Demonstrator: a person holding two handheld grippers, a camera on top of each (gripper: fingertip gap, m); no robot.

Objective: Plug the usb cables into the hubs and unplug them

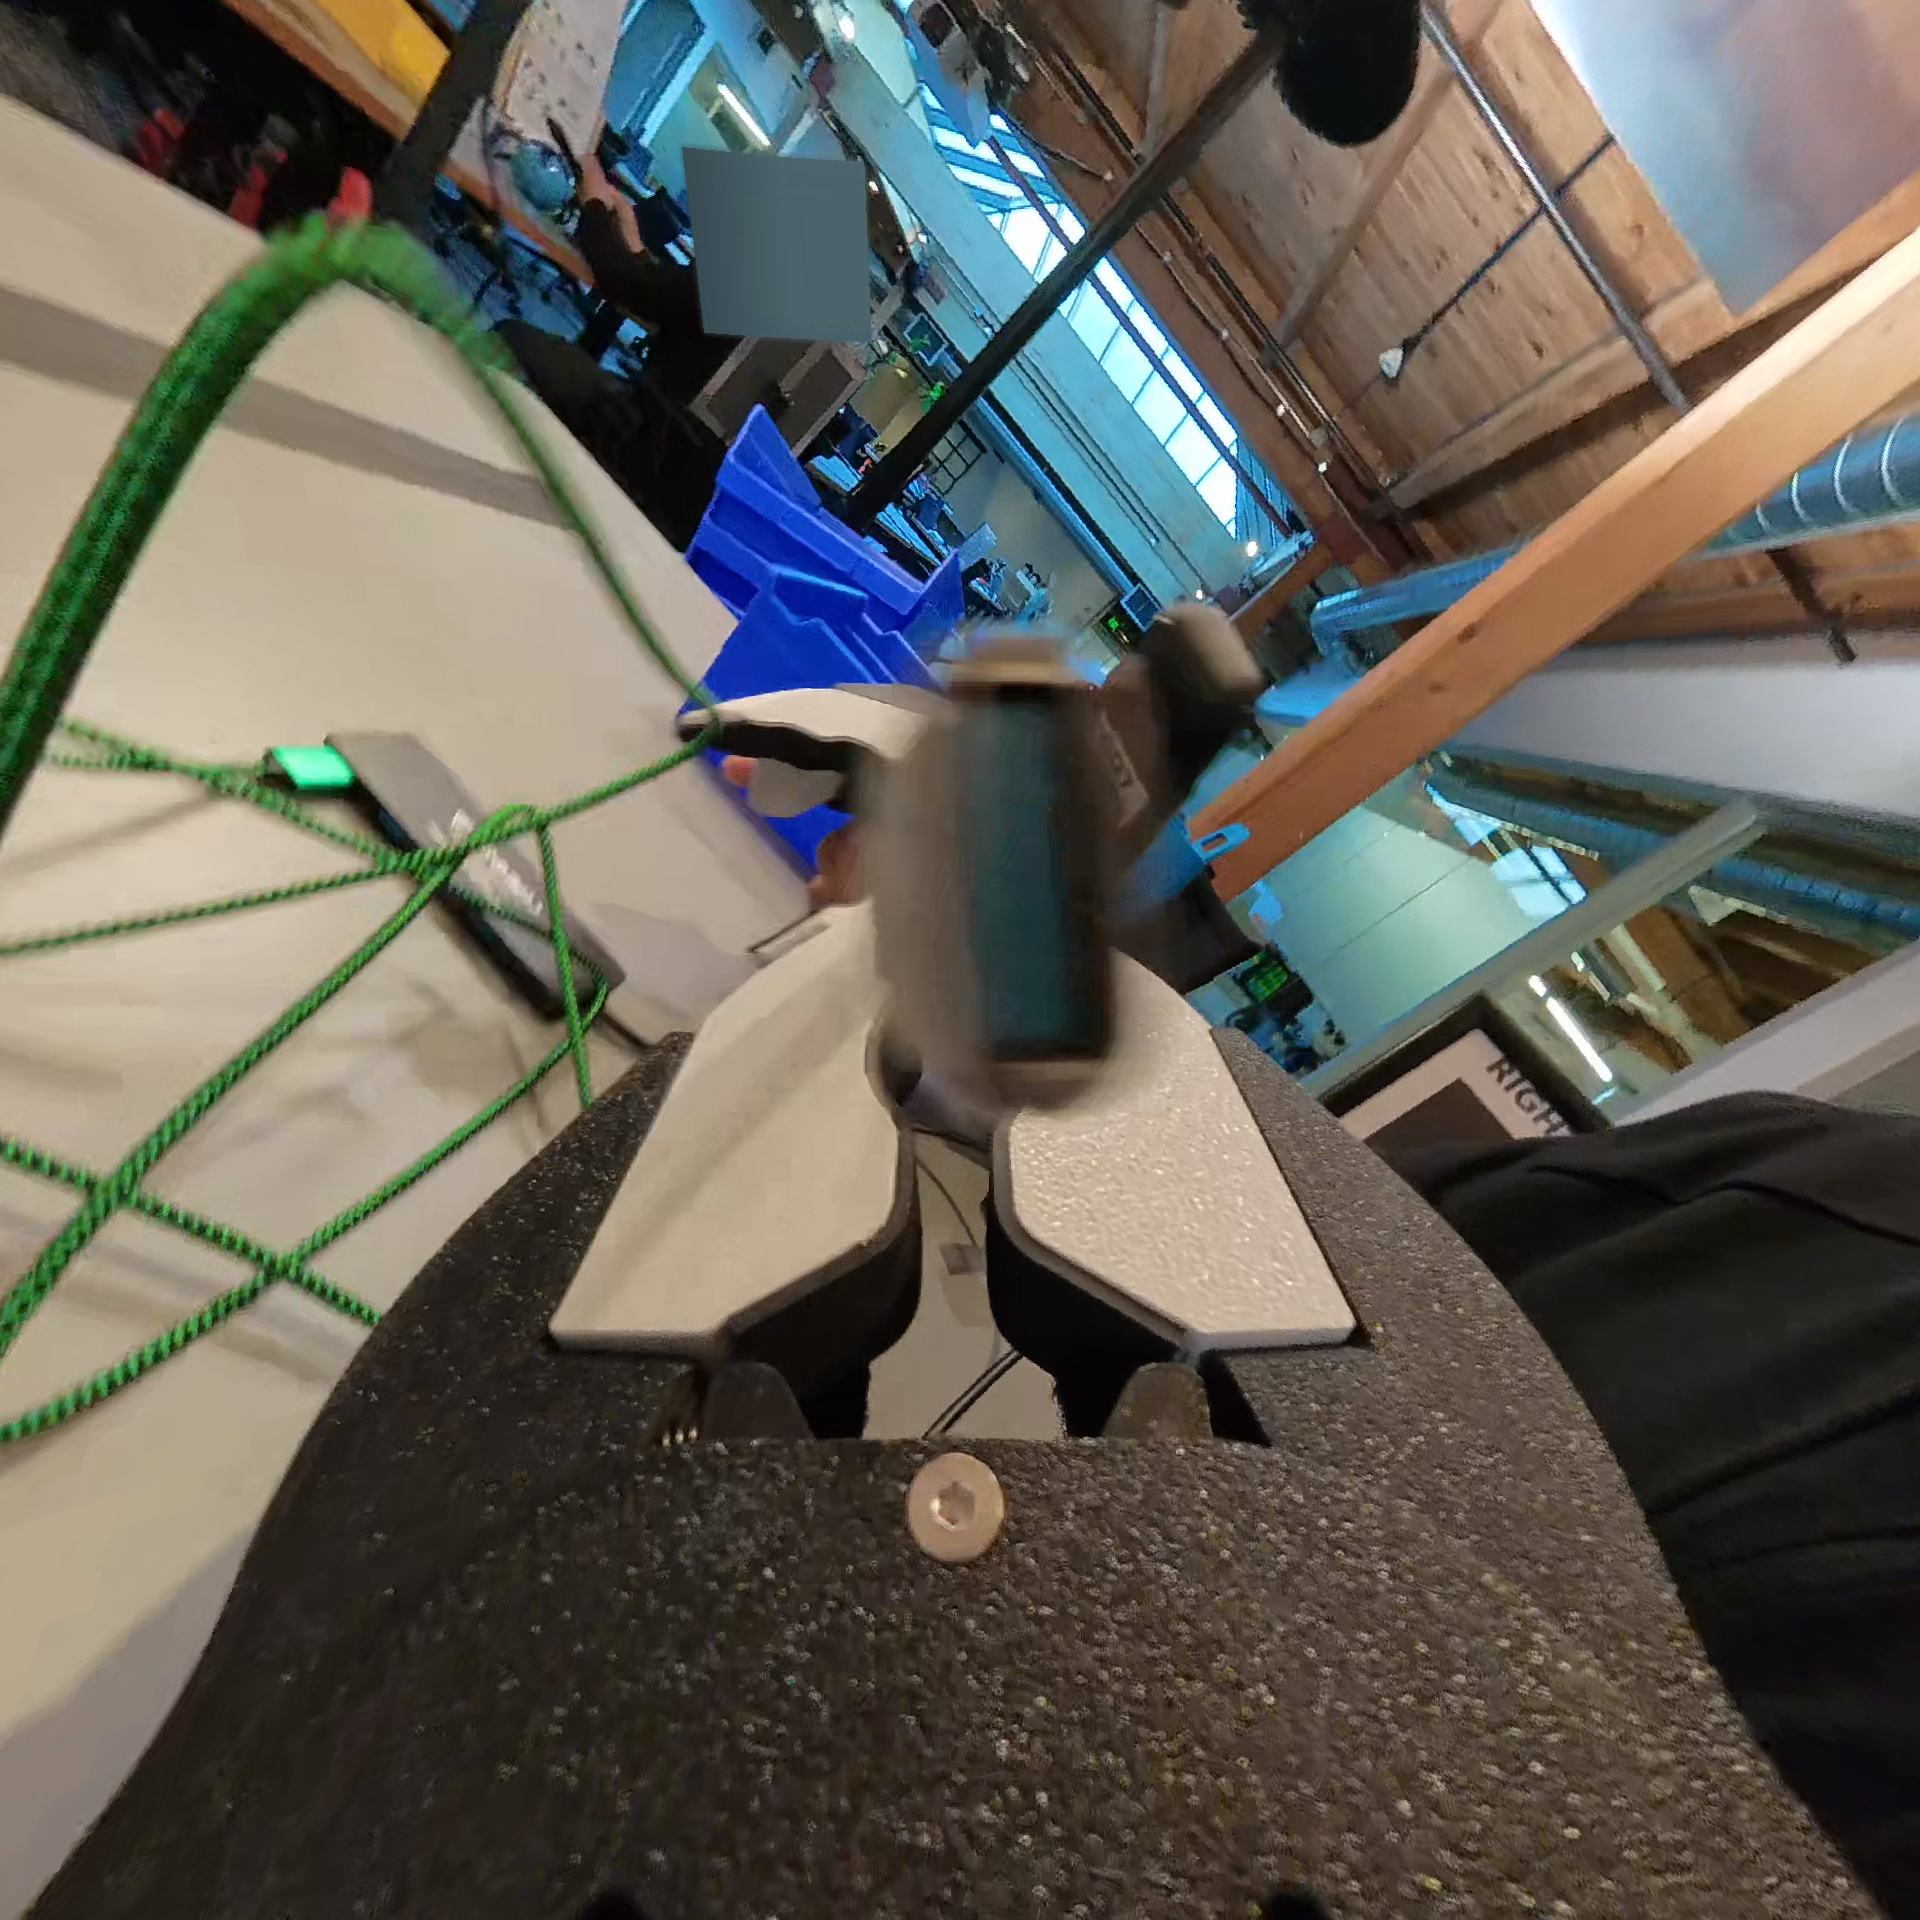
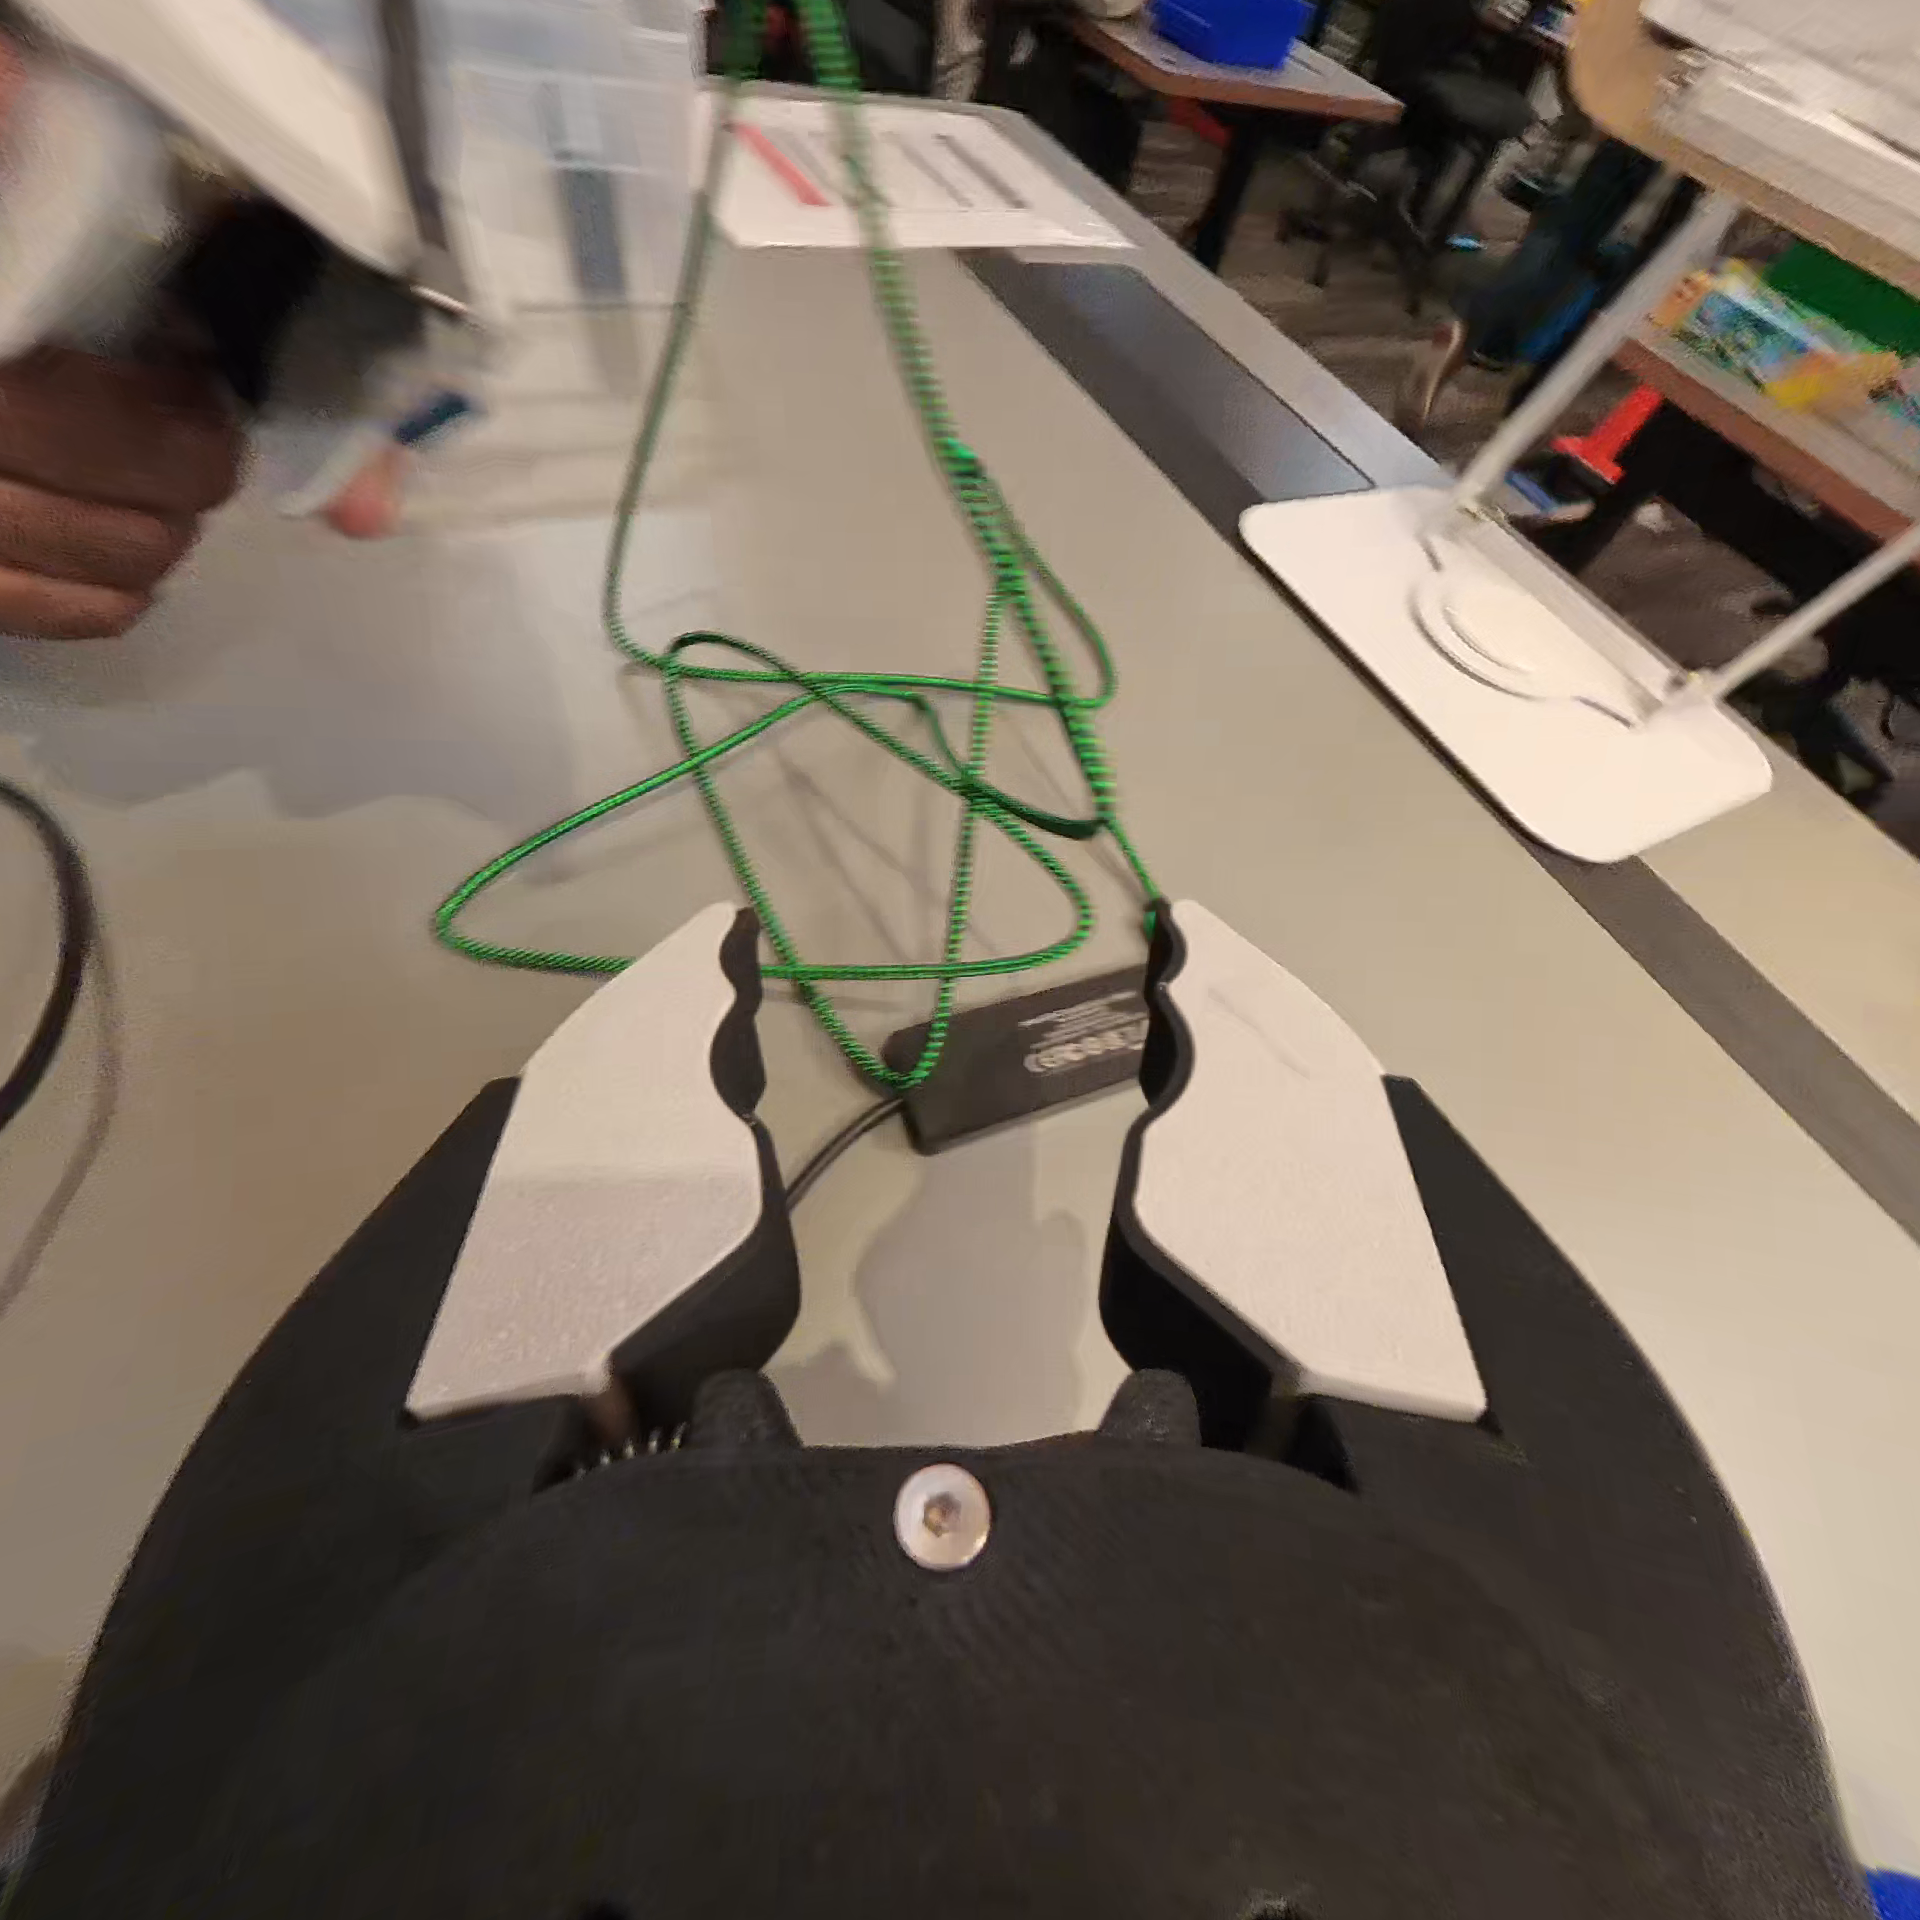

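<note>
My left gripper [image 1: 997, 1008] is shut on a grey hub [image 1: 1013, 873] with a dark teal face, held upright above the table and blurred. A black hub [image 1: 488, 873] lies flat on the grey table, with a bright green plug [image 1: 307, 769] at its far end. A green braided cable [image 1: 135, 488] loops and tangles over it. My right gripper [image 2: 951, 925] is open just above the black hub [image 2: 1023, 1049], jaws wide apart. The green cable [image 2: 883, 727] runs past its right fingertip. The left gripper shows blurred at the top left of the right wrist view [image 2: 156, 208].
A white lamp base [image 2: 1507, 665] stands at the table's right edge. A sheet of paper [image 2: 904, 177] lies at the far end. A black cord [image 2: 52, 956] curves at the left. Blue bins [image 1: 800, 582] stand beyond the table. A person's hand [image 2: 94, 488] holds the left gripper. The left gripper is farther from the bright green plug [image 1: 307, 769], some 20 centimeters, than the right, some 10 centimeters.
</note>
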